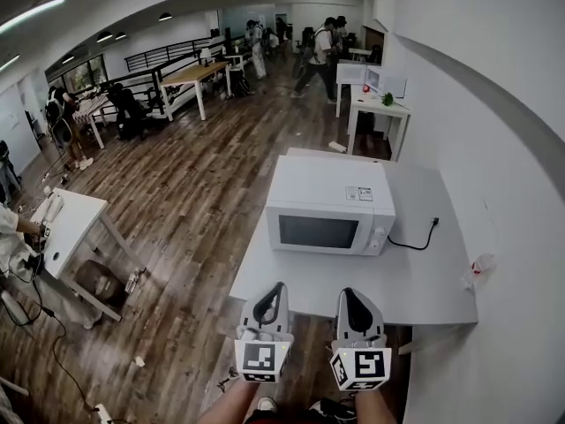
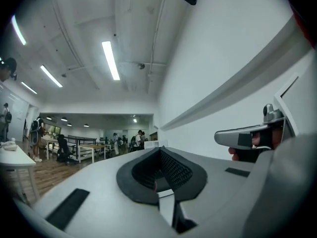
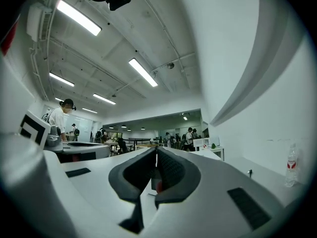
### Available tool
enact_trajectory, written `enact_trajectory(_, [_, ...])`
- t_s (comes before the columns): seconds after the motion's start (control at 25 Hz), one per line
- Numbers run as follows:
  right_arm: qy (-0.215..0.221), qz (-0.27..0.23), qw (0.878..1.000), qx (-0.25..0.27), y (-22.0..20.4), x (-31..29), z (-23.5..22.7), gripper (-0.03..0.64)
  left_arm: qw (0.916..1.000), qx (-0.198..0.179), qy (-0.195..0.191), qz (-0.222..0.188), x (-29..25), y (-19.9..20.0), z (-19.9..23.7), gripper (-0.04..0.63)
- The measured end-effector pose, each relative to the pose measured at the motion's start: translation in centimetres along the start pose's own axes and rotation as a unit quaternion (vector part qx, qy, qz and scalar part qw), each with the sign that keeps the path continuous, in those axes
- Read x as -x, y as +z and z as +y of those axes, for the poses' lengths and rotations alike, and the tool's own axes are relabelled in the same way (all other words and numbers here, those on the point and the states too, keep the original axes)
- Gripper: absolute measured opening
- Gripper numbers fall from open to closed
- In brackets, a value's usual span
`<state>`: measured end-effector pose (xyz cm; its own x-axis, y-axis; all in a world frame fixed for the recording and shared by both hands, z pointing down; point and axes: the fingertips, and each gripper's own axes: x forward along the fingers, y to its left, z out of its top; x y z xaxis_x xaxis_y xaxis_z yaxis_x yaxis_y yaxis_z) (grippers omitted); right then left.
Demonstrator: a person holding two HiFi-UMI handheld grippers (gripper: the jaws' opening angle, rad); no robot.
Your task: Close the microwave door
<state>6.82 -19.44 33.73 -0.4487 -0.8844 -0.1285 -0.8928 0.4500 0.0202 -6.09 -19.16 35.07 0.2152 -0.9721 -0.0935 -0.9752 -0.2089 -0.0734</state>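
Observation:
The white microwave (image 1: 328, 206) stands on a grey table (image 1: 415, 281), and its dark-windowed door (image 1: 318, 230) lies flush with the front. Both grippers hover side by side at the table's near edge, well short of the microwave and touching nothing. My left gripper (image 1: 279, 288) is shut and holds nothing; in its own view the dark pads meet at the tip (image 2: 159, 148). To its right, my right gripper (image 1: 350, 294) is also shut and holds nothing, its jaws together (image 3: 156, 149). Both point level toward the far room.
A black power cable (image 1: 415, 241) lies on the table right of the microwave. A water bottle (image 1: 477, 270) stands by the white wall on the right. A white desk (image 1: 71, 228) is at the left and another (image 1: 375, 104) behind the table. People stand far back.

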Motion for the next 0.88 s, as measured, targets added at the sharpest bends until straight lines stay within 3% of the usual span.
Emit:
enact_trajectory(0.4, [0.006,0.003,1.0,0.023,0.5,-1.8,4.2,0.029,0.9999,-0.001,0.006,0.011,1.0,-0.5,3.9,0.026])
enact_trajectory(0.88, [0.006,0.014,0.999,0.033,0.4,-2.7,4.9,0.029,0.9999,0.0,0.006,0.014,0.5,-0.8,4.7,0.026])
